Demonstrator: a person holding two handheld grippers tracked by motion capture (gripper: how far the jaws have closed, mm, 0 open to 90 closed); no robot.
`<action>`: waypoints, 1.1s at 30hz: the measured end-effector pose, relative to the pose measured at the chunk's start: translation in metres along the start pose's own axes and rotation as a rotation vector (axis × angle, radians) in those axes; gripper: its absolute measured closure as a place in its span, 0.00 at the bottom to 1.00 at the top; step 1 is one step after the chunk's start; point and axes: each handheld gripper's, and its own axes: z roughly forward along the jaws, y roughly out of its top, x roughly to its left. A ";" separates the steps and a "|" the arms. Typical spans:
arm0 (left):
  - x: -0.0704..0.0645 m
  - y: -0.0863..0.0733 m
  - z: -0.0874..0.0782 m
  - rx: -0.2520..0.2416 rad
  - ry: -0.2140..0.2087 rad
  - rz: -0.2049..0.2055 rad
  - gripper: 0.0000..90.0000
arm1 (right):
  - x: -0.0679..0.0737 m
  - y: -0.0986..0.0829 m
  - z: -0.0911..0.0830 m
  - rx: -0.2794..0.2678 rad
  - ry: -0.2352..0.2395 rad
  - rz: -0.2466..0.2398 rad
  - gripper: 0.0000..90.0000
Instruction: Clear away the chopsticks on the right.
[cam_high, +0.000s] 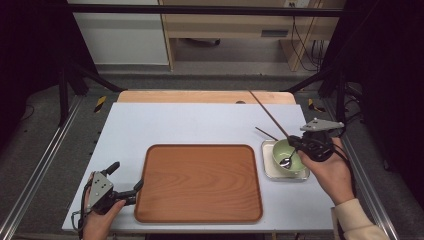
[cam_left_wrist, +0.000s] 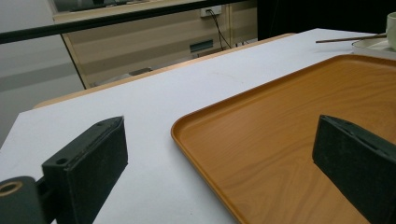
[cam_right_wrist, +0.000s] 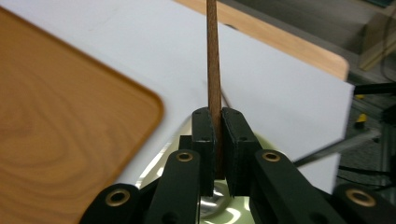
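The right gripper (cam_high: 296, 143) pinches a chopstick (cam_high: 268, 114) near its end; thin, light, stiff, it could pivot. The left gripper (cam_high: 126, 181) gapes.

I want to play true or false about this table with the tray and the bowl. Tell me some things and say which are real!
1. The right tongs are pinching a brown chopstick. True.
2. The wooden tray has food on it. False: it is bare.
3. The left tongs are open beside the tray's left edge. True.
4. The green bowl sits on the wooden tray. False: it sits in a small white dish to the tray's right.
5. A metal spoon lies in the bowl. True.
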 end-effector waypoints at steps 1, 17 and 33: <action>0.000 0.000 0.000 0.000 0.000 0.000 0.03 | 0.006 0.001 0.001 0.008 0.015 0.000 0.94; -0.001 0.000 0.001 0.003 -0.003 0.004 0.03 | 0.090 -0.020 0.030 0.102 0.167 -0.045 0.94; -0.003 0.001 0.000 0.001 0.001 0.011 0.03 | 0.130 -0.052 0.030 0.191 0.213 -0.010 0.94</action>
